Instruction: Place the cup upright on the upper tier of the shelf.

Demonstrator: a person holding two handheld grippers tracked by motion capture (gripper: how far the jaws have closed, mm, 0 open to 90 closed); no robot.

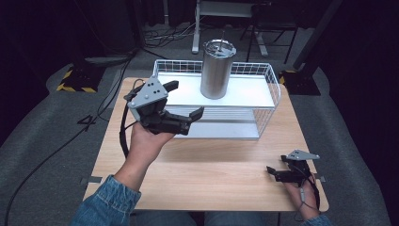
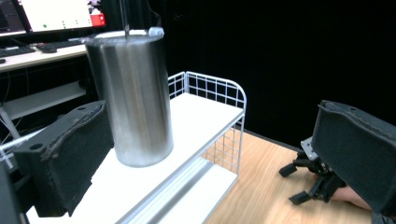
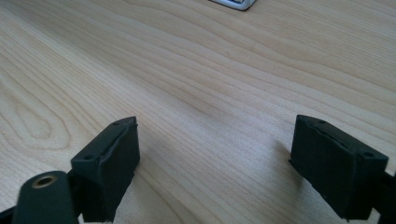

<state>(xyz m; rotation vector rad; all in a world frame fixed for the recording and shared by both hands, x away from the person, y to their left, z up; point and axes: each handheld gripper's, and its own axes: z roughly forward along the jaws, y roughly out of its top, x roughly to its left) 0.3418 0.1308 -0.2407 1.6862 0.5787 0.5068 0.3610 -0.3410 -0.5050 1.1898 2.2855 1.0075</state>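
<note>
The left hand holds the left tongs raised, tilted up and pointing forward-right, jaws spread wide apart and holding nothing. The left forearm wears a denim sleeve. The right hand holds the right tongs low, pointing left, jaws apart and empty.

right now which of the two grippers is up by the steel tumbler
The left gripper, held raised at the wire rack with its open jaws facing the steel tumbler. The right gripper lies low on the table near its front right corner.
</note>
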